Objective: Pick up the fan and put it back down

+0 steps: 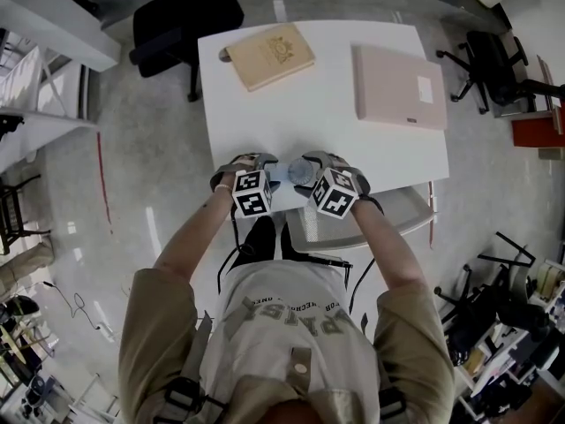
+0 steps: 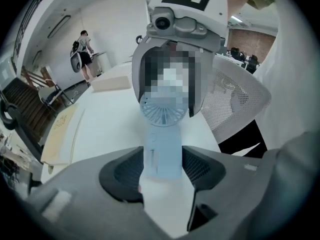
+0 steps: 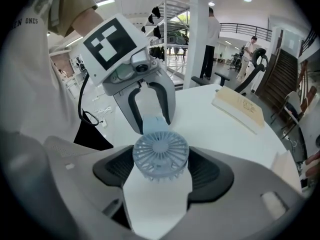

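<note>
1. Spanning the gap between the two grippers, the pale blue plastic fan (image 1: 294, 173) is showing at the near edge of the smooth white table (image 1: 353, 140), well apart from the other things on the top (whether it is resting on the surface or just above it I cannot tell).
2. The left gripper (image 2: 162, 171) is clamping the fan's straight, flat-sided handle (image 2: 162, 151). Its dark ribbed pads (image 2: 125, 171) are meeting both sides with no gap showing.
3. The right gripper (image 3: 160, 166) is gripping the round head (image 3: 161, 156) between its own ribbed jaws. The grille of thin radial spokes is facing that camera.
4. A flat tan book (image 1: 269, 56) with a darker ornament at its centre and a rectangular pink case (image 1: 399, 87) are lying at the far side.
5. A white mesh chair back (image 2: 235, 101) is curving just beside the table.
</note>
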Tool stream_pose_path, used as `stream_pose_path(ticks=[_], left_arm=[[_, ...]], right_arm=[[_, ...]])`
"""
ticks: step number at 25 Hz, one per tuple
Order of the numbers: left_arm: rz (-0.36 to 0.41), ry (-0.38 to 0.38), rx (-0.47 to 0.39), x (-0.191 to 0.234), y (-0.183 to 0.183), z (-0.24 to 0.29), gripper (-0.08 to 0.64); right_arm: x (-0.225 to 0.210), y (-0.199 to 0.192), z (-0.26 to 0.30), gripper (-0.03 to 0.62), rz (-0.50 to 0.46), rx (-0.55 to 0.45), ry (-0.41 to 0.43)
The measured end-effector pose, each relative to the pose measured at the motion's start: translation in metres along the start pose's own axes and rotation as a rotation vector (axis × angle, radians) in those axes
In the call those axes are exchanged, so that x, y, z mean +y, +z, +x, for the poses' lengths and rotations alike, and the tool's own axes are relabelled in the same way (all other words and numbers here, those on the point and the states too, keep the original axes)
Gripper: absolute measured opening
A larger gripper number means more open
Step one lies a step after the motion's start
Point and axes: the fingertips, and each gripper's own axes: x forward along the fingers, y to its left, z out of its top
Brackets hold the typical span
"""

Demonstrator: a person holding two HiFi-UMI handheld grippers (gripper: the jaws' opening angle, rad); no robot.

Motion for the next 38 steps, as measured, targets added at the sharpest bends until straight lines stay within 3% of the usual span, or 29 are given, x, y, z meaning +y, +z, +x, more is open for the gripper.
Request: stream_pose_path(ticks=[6,25,38], left_arm=[[-0.031,-0.016,0.010,-0.002,-0.005,0.008,0.252],[-0.009,-0.036,0.069,-0.005,-0.017,0.020,0.252],[-0.020,-0.045,0.079,-0.008,-0.018,0.023,0.252]], right_arm=[[-0.003,-0.007,0.006,0.333,0.051,-0.009,0.003],[-0.005,-0.034,0.020,0.331,0.014,0.078,0.017],[-0.005,-0.048,0.029,0.331,0.059,0.103,0.039]])
